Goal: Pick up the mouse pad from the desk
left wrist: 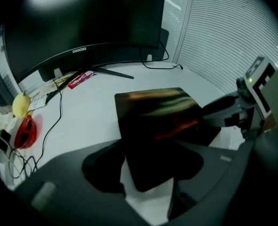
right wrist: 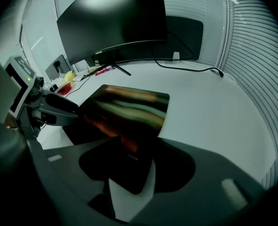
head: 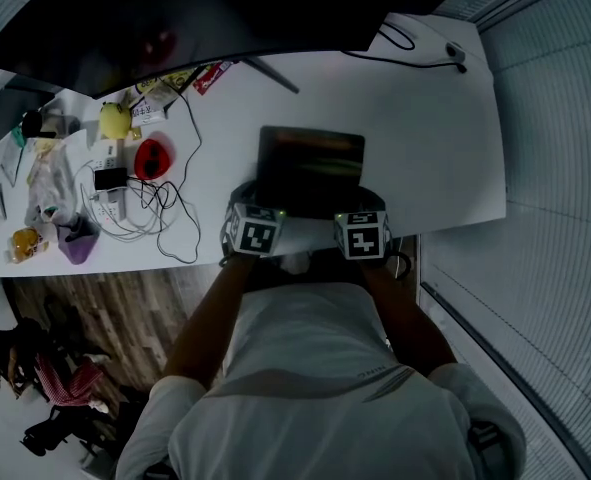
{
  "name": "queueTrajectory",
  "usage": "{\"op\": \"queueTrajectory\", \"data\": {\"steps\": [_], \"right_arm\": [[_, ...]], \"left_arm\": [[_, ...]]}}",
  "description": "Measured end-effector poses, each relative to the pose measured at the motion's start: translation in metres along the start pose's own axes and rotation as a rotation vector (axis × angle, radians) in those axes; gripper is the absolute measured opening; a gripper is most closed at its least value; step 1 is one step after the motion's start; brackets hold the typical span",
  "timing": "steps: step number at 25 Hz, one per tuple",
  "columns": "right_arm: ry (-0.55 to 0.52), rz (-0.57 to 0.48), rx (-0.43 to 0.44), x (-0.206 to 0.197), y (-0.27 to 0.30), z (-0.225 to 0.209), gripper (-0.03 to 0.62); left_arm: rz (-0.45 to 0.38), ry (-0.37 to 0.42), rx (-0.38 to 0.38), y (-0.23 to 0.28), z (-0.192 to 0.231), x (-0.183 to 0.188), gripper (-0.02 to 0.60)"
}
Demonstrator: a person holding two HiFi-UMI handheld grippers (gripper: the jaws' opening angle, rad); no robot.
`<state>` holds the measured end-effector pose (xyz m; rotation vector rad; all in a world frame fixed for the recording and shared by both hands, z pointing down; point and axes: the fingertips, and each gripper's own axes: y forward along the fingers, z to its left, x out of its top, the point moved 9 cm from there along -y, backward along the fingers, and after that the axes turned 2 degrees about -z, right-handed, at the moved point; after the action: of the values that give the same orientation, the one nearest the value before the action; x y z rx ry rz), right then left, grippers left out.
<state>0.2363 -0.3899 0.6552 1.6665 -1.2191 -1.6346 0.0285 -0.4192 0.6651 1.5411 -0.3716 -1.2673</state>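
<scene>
Nearest you is your own white shirt (head: 315,368), with both forearms reaching out from it to the near edge of the desk (head: 425,138).

There is one mouse pad (head: 310,168), dark with a streaked print. It lies on the desk straight ahead of you, close to the near edge and nearer the desk's right end than its left. Your two grippers sit at its two near corners. The left gripper (head: 255,218) has its jaws spread wide, and the pad's near left corner lies in the gap with white desk showing on either side of it; the jaws are not pressing on it. The right gripper (head: 360,223) is the same: jaws wide apart, the pad's near right corner between them, nothing clamped. Each gripper carries one marker cube, two in all.

Beyond the pad stands one curved monitor (head: 225,8) along the far edge. One black cable (head: 405,48) runs across the far right corner.

Well to the left lie a tangle of wires (head: 145,203), one red object (head: 153,158), one yellow object (head: 115,120) and one purple cup (head: 77,243).
</scene>
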Motion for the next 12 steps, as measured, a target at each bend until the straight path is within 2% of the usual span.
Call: {"op": "queueTrajectory", "data": {"steps": [7, 10, 12], "right_arm": [[0.01, -0.009, 0.048, -0.002, 0.001, 0.014, 0.076], [0.004, -0.021, 0.058, -0.002, -0.001, 0.016, 0.061], [0.042, -0.028, 0.081, -0.001, -0.003, 0.013, 0.061]], "left_arm": [[0.004, 0.003, -0.013, -0.002, 0.001, 0.004, 0.203], [0.001, -0.005, -0.025, -0.008, -0.002, 0.005, 0.145], [-0.013, -0.01, -0.034, -0.011, -0.006, 0.004, 0.123]]}}
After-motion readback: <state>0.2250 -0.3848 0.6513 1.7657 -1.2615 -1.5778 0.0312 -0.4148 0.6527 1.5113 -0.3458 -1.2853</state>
